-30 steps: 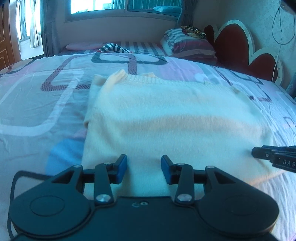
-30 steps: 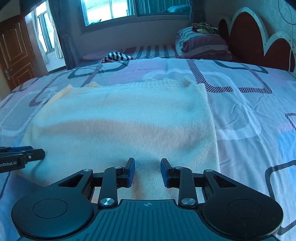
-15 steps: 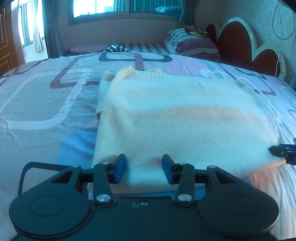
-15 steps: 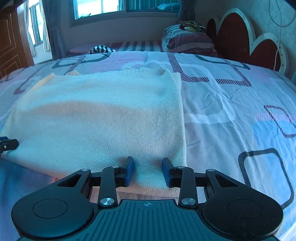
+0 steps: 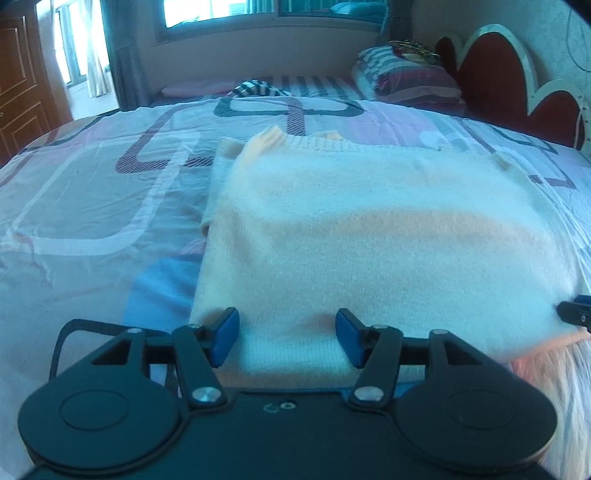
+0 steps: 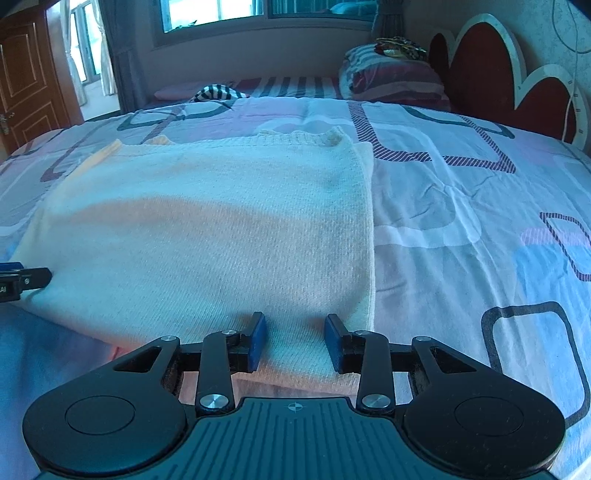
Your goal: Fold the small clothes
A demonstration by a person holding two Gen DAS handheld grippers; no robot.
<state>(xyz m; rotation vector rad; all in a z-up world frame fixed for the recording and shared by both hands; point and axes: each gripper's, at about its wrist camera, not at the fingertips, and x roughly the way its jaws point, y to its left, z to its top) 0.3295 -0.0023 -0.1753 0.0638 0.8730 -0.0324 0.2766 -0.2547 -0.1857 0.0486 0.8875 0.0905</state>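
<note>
Nearest in both wrist views are the claws: left claw (image 5: 286,338) w/ jaws opening, pads well apart over the near-left hem of the cream knit sweater (image 5: 369,240), cloth between the pads but not pinched, so released. Right claw (image 6: 294,341) also opening, narrower gap, over the near-right hem, likewise gripping nothing. Sweater lies flat on the bed (image 5: 92,206), already folded to a rough rectangle, ribbed neckline at the far edge, a bit of sleeve peeking out far left. Looks like a fold has just been laid down and both hems let go. Next move prob. calls for lifting clear w/o dragging the knit, then re-gripping an edge for another fold or smoothing. Farther off: striped pillows (image 6: 391,77), headboard (image 6: 491,70), window (image 6: 221,11).
</note>
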